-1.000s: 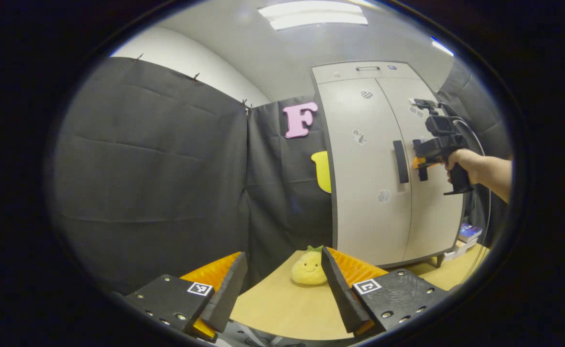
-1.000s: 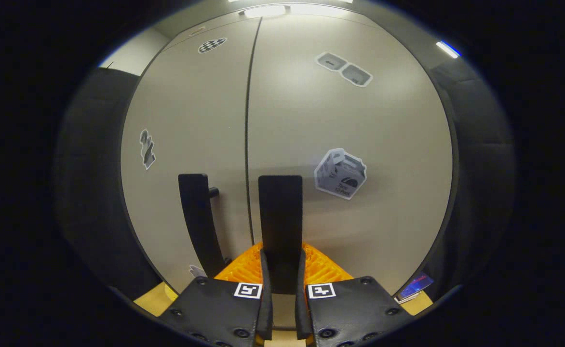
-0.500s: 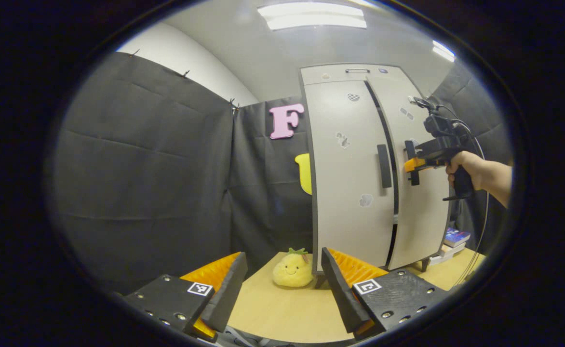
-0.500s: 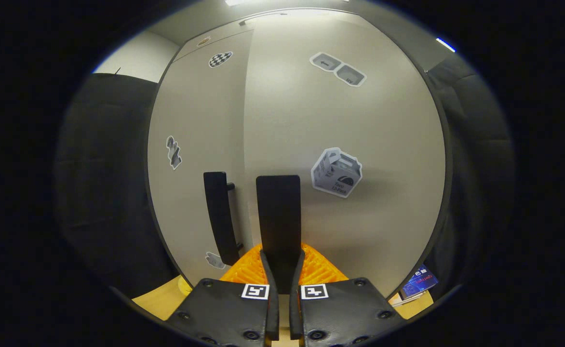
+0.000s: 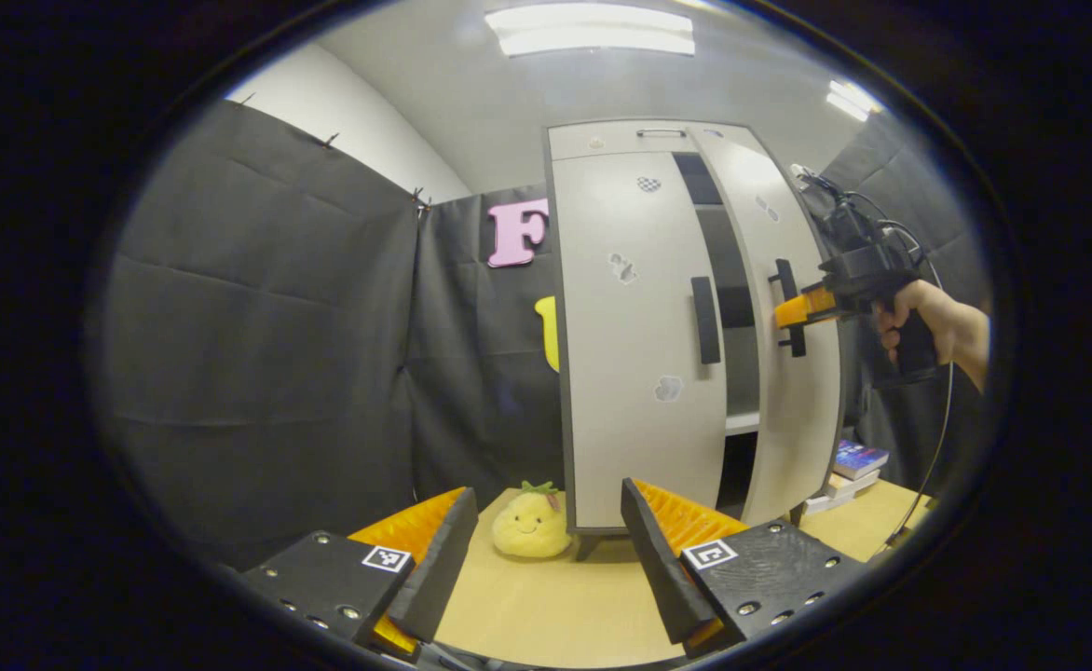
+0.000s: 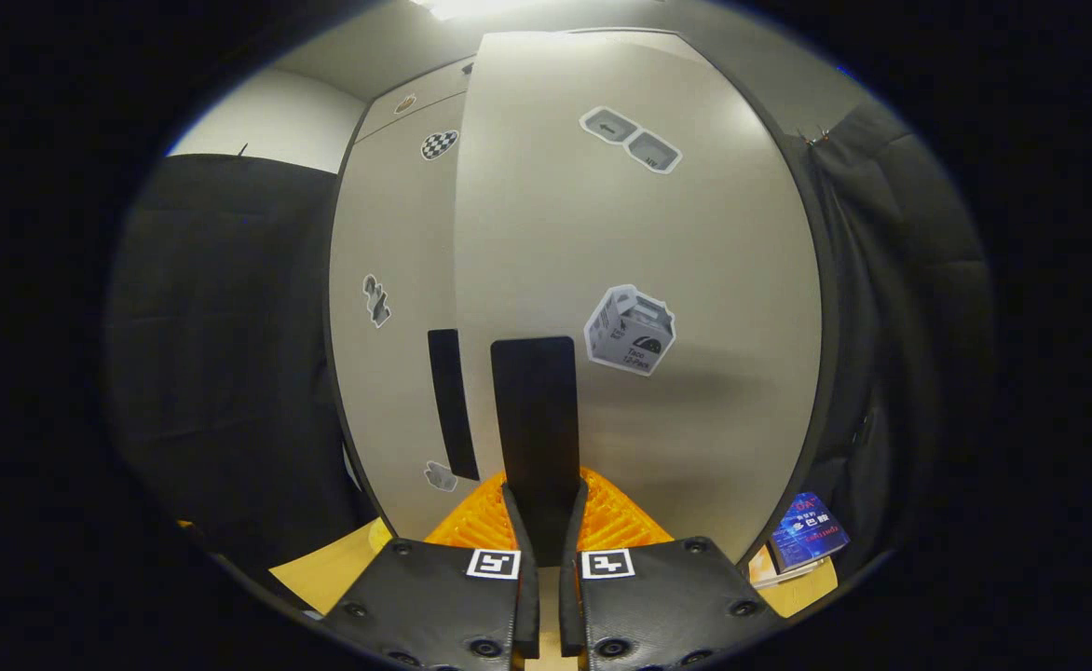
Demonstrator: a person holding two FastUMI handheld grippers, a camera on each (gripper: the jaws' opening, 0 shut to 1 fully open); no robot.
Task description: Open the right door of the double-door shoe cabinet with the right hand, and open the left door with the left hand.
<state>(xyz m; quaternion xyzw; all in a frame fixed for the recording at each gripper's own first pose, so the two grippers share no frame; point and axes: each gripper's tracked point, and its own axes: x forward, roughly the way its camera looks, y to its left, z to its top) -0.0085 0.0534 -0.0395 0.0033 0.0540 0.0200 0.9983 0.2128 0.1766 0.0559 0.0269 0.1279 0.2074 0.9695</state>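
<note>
The tall pale shoe cabinet [image 5: 602, 140] stands on the wooden table. Its left door [image 5: 634, 391] is closed, with a black vertical handle [image 5: 705, 320]. The right door [image 5: 802, 410] stands partly swung out, and a dark gap with shelves shows between the doors. My right gripper [image 5: 785, 315], held by a hand [image 5: 928, 321], is shut on the right door's black handle [image 6: 534, 410]. In the right gripper view the right gripper [image 6: 543, 492] clamps that handle, with the right door [image 6: 658, 214] close ahead. My left gripper [image 5: 546, 545] hangs open well short of the cabinet, nothing between its fingers.
A yellow plush toy [image 5: 531, 524] sits on the table [image 5: 546, 610] by the cabinet's left foot. Stacked books [image 5: 852, 463] lie right of the cabinet, and the books [image 6: 809, 539] also sit low right. Black cloth walls [image 5: 276, 335] close off the left and back.
The right door has swung out from closed to partly open, pulled by the right gripper on its handle. The left gripper's view has shifted so the cabinet sits further left.
</note>
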